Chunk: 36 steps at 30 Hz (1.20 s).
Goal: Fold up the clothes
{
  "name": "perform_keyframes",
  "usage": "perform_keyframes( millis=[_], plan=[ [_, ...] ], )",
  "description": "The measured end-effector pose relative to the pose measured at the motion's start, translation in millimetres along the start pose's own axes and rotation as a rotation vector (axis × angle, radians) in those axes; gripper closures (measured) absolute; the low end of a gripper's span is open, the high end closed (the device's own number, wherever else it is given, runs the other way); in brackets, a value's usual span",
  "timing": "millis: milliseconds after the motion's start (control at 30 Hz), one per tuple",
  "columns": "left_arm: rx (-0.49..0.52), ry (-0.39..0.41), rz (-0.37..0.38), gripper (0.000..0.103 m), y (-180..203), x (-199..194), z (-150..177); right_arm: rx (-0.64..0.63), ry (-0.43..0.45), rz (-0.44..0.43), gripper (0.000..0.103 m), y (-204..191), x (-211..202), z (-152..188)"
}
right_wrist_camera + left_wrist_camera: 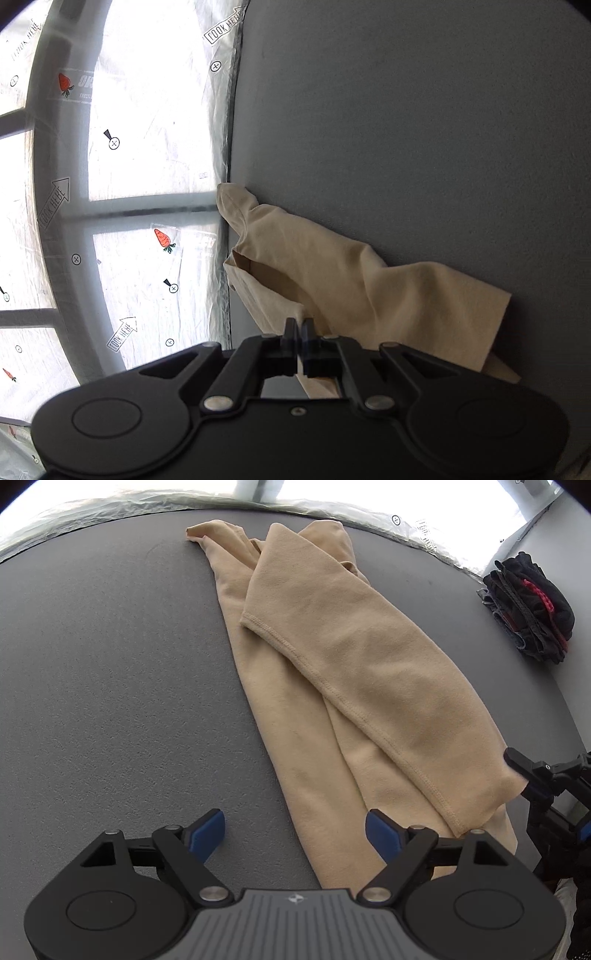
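Beige fleece garment (354,686) lies spread lengthwise on the grey tabletop (110,686) right ahead of you, one single piece, its nap soft and matte. Nearest you, its lower end reaches under your left tongs (295,834), whose two blue pads (208,832) stand wide apart with nothing between them; one pad sits over bare tabletop, the other over the fabric's edge. At the right edge of the left wrist view, your right tongs (532,775) meet the near corner of the folded-over layer. From the right wrist view those right tongs (299,332) are pressed together and clamped on a pinch of that beige cloth, which rises into a small peak at the tips. Further out, a stitched hem runs diagonally along the top flap, which lies across the layer beneath. Beyond that, the garment narrows into bunched folds near the far rim of the tabletop. You have one garment in front of you and one heap of dark clothes (528,609) with a red streak, well apart at the far right corner. Past the rim hangs a clear plastic sheet (147,147) printed with carrots, arrows and small cross marks, bright with window light.
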<state>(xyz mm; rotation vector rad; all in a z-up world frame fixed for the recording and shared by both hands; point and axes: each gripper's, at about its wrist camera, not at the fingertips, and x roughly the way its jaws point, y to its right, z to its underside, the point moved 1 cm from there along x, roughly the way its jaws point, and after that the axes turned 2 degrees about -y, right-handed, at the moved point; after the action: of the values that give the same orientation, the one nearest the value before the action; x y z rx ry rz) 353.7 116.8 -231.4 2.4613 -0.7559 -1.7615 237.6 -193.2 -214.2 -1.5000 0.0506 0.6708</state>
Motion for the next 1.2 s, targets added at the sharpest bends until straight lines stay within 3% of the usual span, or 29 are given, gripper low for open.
perform_keyframes(
  millis=[300,533,700,767,967,1100,1200],
  plan=[
    [0.025,-0.012,0.004,0.019,12.0,-6.1,23.6,0.035,0.037,0.027,0.101,20.6,-35.5,5.3],
    [0.032,-0.013,-0.005,0.018,12.0,-12.2,41.4,0.032,0.017,0.1,0.101,32.2,-40.7,12.5],
    [0.014,-0.001,-0.023,0.018,11.1,-14.4,45.0,-0.027,0.023,0.156,0.095,27.0,-45.4,13.0],
    [0.003,0.02,-0.062,0.018,16.2,-12.4,39.7,-0.072,0.041,0.163,0.093,19.3,-47.7,12.2],
    [-0.031,0.105,-0.15,0.018,14.9,-17.7,19.4,-0.341,0.103,0.194,0.094,-22.6,-44.2,12.6],
    [-0.066,0.124,-0.184,0.018,9.1,-14.7,2.7,-0.621,0.119,0.242,0.095,-65.0,-22.5,14.9],
    [-0.098,0.141,-0.204,0.018,3.1,-10.8,-13.4,-0.829,0.08,0.265,0.095,-96.8,7.4,16.3]
  ],
)
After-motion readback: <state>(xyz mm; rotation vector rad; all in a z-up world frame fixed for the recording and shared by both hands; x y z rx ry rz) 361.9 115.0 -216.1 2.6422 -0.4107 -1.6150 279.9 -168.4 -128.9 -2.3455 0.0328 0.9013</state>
